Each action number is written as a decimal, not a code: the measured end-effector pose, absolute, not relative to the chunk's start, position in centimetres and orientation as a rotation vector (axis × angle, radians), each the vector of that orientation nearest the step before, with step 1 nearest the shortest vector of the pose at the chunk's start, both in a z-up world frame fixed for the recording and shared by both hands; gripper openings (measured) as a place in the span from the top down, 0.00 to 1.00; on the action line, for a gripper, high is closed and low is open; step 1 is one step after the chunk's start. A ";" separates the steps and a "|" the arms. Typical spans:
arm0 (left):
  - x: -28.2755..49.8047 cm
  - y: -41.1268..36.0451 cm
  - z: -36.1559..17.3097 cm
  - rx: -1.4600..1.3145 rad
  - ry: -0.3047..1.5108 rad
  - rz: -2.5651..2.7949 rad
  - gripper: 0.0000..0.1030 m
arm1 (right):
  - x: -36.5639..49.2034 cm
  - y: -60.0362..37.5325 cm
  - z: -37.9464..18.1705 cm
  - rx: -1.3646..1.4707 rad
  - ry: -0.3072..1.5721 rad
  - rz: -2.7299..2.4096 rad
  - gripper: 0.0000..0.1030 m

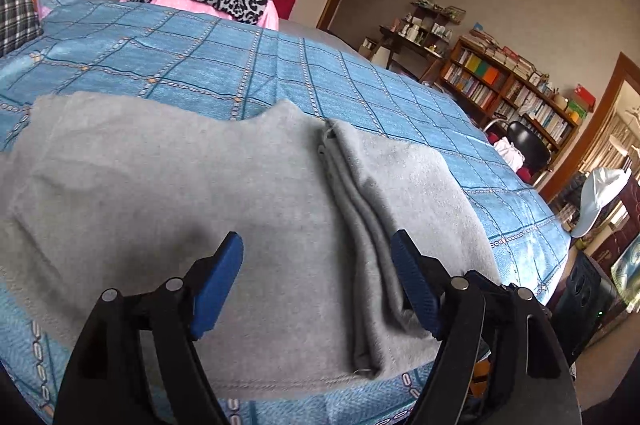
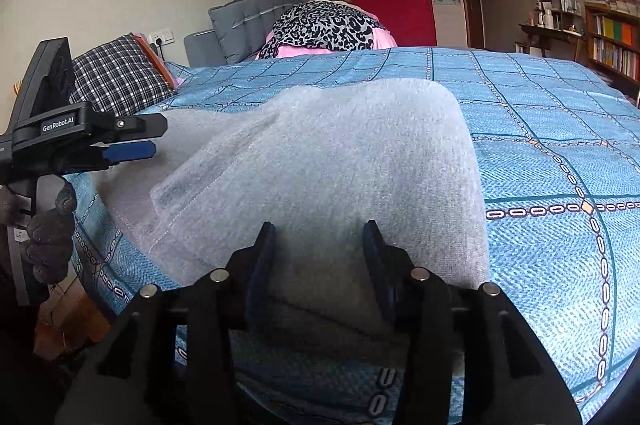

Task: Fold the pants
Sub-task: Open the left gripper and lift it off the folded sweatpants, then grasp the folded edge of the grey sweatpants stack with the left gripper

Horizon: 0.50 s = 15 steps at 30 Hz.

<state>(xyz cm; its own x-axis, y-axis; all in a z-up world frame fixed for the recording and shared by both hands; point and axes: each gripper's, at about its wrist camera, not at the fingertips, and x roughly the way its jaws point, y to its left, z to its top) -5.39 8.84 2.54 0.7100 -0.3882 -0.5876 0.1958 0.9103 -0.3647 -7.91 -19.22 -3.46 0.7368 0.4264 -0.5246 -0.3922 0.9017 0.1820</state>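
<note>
The grey pants (image 1: 224,193) lie folded on the blue bedspread (image 1: 360,93) (near edge). Left gripper (image 1: 318,253) and right gripper (image 2: 319,245) — both spread wide, apparently grasping nothing.

a pair of grey pants (image 2: 320,161) lies folded on a bed covered by a blue checked bedspread (image 2: 560,153). the right claw (image 2: 320,245) sits at the bottom of the view, its two dark fingers spread apart over the near edge of the pants. at the left edge, the left claw (image 2: 132,141) reaches in beside the pants, held by a gloved hand (image 2: 50,237). a plaid pillow (image 2: 116,77) and a leopard-print cloth (image 2: 324,25) lie beyond.
</note>
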 end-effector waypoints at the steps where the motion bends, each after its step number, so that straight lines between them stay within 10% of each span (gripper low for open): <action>1: -5.7 9.6 2.6 -0.295 0.708 -0.309 0.26 | -7.9 -19.1 -3.4 0.055 0.591 0.450 0.50; 15: -10.3 21.6 3.0 -0.435 0.629 0.005 0.22 | -7.8 -17.8 -3.2 0.035 0.601 0.444 0.35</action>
